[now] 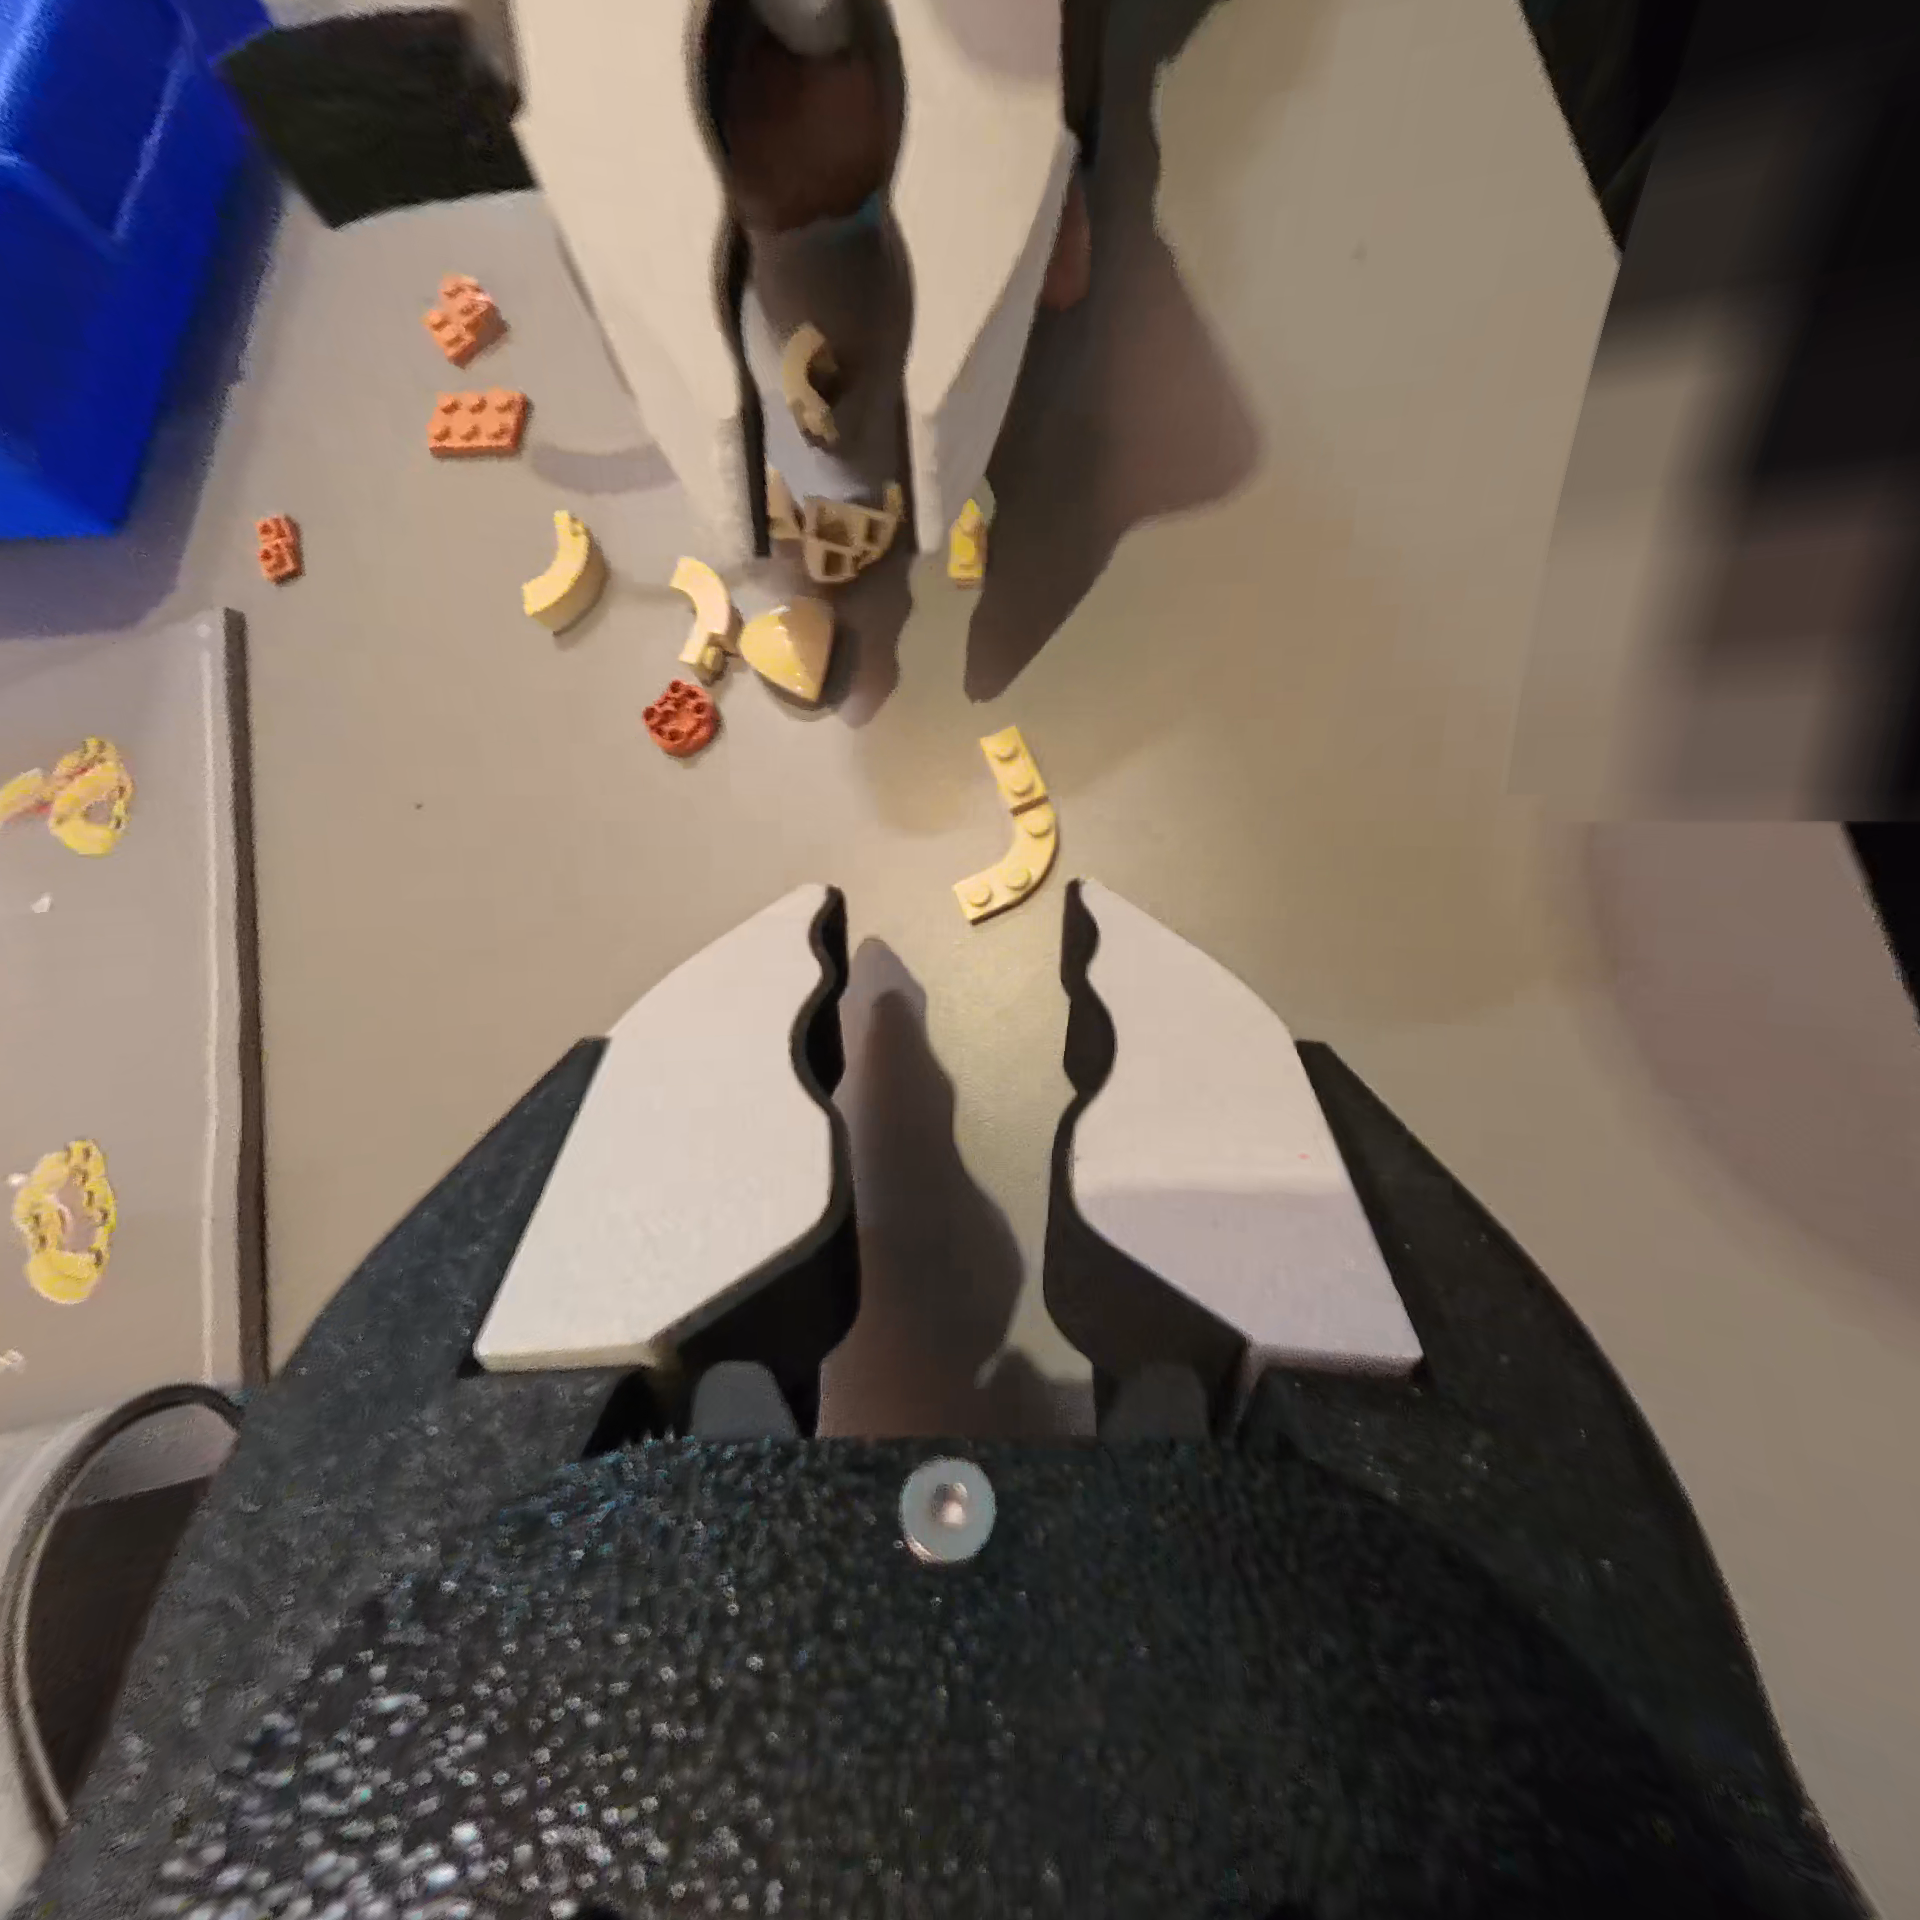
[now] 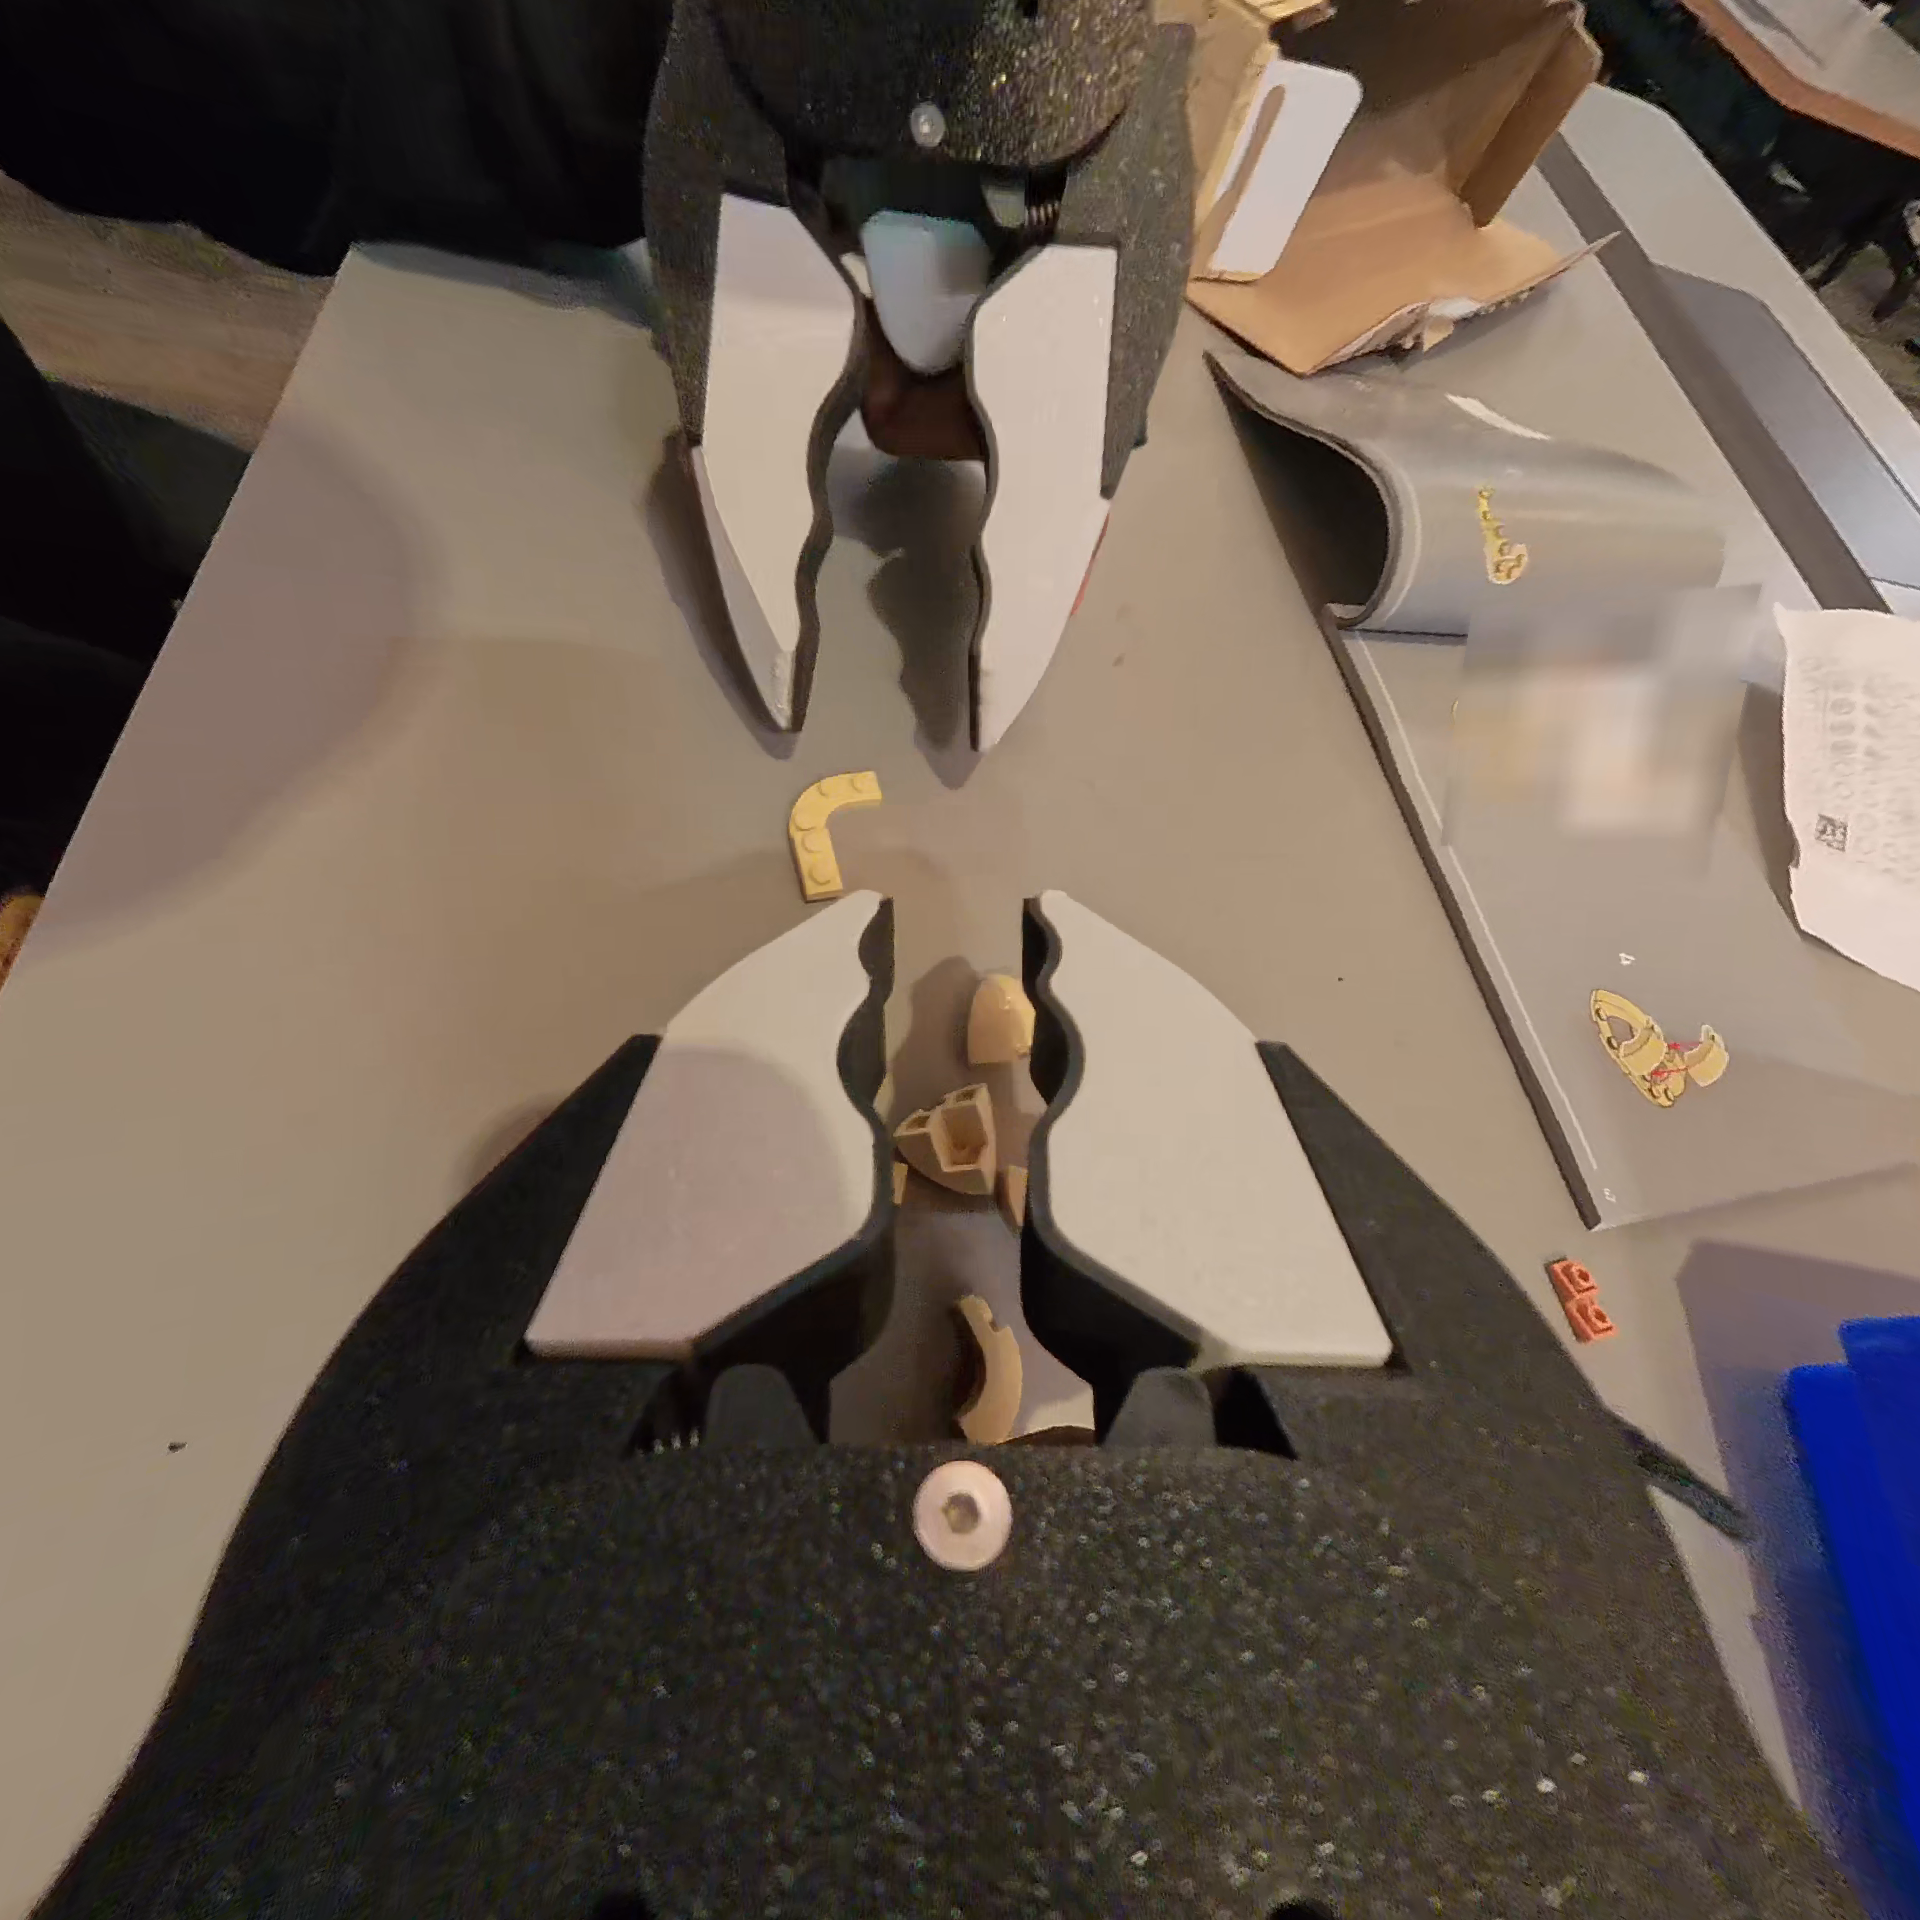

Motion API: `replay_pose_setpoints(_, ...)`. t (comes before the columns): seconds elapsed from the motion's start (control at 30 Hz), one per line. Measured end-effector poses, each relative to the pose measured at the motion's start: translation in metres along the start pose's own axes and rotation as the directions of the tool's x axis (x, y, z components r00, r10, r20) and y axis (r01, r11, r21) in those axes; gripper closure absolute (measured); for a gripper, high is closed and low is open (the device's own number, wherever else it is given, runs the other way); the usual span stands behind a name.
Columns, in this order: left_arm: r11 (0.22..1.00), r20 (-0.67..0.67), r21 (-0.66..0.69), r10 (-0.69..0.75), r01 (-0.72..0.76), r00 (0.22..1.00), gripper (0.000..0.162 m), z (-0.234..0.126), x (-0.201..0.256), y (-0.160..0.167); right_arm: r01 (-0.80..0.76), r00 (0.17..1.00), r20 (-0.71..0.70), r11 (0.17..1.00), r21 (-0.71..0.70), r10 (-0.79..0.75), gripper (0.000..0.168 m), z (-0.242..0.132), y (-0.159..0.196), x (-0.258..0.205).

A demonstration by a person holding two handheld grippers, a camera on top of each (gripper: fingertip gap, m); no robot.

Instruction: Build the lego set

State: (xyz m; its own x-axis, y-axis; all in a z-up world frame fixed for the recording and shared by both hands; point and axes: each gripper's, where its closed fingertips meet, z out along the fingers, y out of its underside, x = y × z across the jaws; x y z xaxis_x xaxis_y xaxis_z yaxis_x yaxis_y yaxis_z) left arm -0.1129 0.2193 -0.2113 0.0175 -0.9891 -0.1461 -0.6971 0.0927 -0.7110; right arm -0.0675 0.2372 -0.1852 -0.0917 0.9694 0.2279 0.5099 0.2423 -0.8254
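Note:
A tan curved plate [image 1: 1013, 831] lies flat on the grey table between the two grippers; it also shows in the right wrist view [image 2: 831, 831]. My left gripper [image 1: 954, 904] is open and empty, its tips just short of that plate. My right gripper [image 2: 958, 914] is open, facing the left one [image 2: 885, 727]. It straddles loose tan pieces on the table: a dome [image 2: 1000, 1023], a hollow bracket piece [image 2: 951, 1143] and an arch [image 2: 987, 1371]. From the left wrist view the right gripper [image 1: 847, 520] stands over that tan cluster [image 1: 836, 535].
More tan arches [image 1: 564, 571] and a dome [image 1: 790, 649] lie nearby, with orange bricks [image 1: 476, 423] and a dark red round brick [image 1: 678, 717]. An instruction booklet [image 2: 1558, 935], a blue bin [image 1: 94, 260], a paper sheet [image 2: 1849, 779] and cardboard [image 2: 1403, 208] border the area. Between my right fingertips and the dark red round brick [image 1: 678, 717] there is roughly 5 cm.

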Motion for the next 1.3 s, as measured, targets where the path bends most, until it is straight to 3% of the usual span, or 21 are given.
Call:
replay_pose_setpoints(0.17, 0.947, 0.039, 0.292, -0.152, 0.134, 0.988, 0.128, -0.014, -0.025, -0.033, -0.046, 0.993, -0.104, 0.997, 0.062, 0.053, 0.146, -0.005, -0.008, 0.019)
replay_pose_setpoints(0.33, 0.864, 0.165, 0.499, -0.162, 0.060, 0.973, 0.141, -0.028, -0.040, -0.061, -0.057, 0.975, -0.201, 0.983, 0.175, 0.092, 0.144, -0.012, -0.023, 0.034)
replay_pose_setpoints(0.6, 0.814, 0.265, 0.580, -0.223, 0.030, 0.938, 0.142, -0.045, -0.051, -0.064, -0.068, 0.962, -0.226, 0.938, 0.340, 0.152, 0.135, -0.015, -0.046, 0.044)
replay_pose_setpoints(0.83, 0.763, 0.263, 0.644, -0.280, 0.049, 0.923, 0.143, -0.058, -0.058, -0.064, -0.064, 0.961, -0.237, 0.950, 0.306, 0.141, 0.144, -0.013, -0.043, 0.040)
replay_pose_setpoints(1.3, 0.831, 0.352, 0.556, -0.197, -0.034, 0.915, 0.143, -0.043, -0.055, -0.063, -0.045, 0.944, -0.303, 0.958, 0.282, 0.133, 0.162, -0.036, -0.040, 0.044)
